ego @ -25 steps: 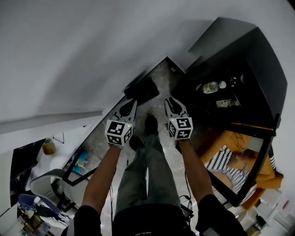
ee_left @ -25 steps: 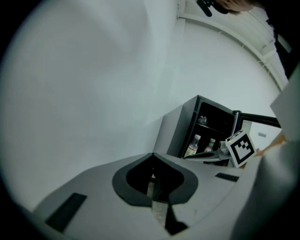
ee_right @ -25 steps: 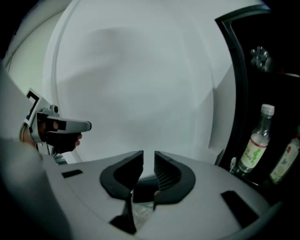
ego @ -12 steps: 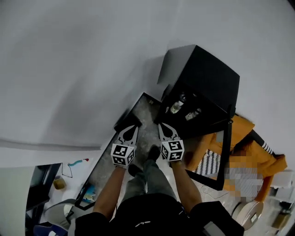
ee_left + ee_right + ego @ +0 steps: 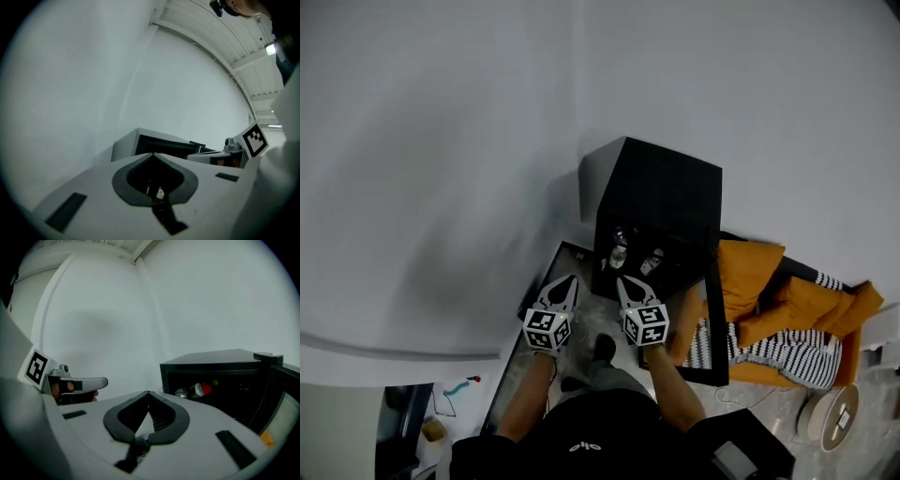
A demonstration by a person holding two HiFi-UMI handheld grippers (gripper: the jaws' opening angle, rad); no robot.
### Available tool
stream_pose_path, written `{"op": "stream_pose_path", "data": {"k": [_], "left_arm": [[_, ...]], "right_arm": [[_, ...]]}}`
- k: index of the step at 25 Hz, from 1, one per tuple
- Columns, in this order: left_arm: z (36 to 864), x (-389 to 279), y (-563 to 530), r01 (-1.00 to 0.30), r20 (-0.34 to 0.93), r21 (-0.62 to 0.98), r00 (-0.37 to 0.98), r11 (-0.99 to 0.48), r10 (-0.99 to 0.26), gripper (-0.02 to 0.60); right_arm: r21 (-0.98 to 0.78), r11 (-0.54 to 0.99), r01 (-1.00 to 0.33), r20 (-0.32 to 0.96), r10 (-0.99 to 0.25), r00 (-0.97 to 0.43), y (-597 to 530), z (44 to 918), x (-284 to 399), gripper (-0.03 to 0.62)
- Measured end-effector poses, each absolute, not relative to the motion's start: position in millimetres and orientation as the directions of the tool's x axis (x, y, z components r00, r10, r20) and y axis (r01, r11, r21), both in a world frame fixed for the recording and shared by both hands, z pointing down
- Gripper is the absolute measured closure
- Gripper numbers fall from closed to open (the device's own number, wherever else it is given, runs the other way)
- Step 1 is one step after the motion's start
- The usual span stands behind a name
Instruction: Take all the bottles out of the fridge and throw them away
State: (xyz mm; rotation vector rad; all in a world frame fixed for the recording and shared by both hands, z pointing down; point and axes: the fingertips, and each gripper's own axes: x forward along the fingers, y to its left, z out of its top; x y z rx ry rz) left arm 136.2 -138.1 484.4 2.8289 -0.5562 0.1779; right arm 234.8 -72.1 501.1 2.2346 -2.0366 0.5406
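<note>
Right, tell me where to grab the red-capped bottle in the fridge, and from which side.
Grip the red-capped bottle round its body, beside the cap, coming in level through the open front of the fridge. It seems to lie on its side inside, broadside to the opening. The right tongs are shut; open them first.

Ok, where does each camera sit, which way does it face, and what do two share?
Head view: on the person's head, looking steeply down at the fridge and bottles; forearms, legs, left gripper, right gripper show.
Left gripper view: on the left gripper, facing wall and fridge; its shut jaws and the right gripper show.
Right gripper view: on the right gripper, facing the fridge; its shut jaws and the left gripper show.
Shared: head and right gripper views both show bottles.
</note>
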Motion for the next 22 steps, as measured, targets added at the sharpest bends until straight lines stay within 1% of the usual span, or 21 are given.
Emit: {"op": "stream_pose_path", "data": {"k": [10, 15, 22], "left_arm": [[449.3, 186.0, -143.3, -0.308, 0.143, 0.155, 0.947, -0.939, -0.287, 0.581], [449.6, 203.5, -138.4, -0.277, 0.146, 0.149, 0.956, -0.949, -0.256, 0.581], [453.9, 219.3, -132.4, -0.242, 0.168, 0.139, 0.961, -0.960, -0.217, 0.580]], "right_arm": [[-0.187, -0.195, -0.963, 0.254, -0.956, 0.145, -50.1, 477.1, 287.1, 0.586], [-0.197, -0.245, -0.949, 0.253, -0.948, 0.193, -37.6, 478.8, 311.5, 0.586], [-0.217, -0.288, -0.933, 0.245, -0.941, 0.233, -30.8, 477.0, 329.3, 0.586]]}}
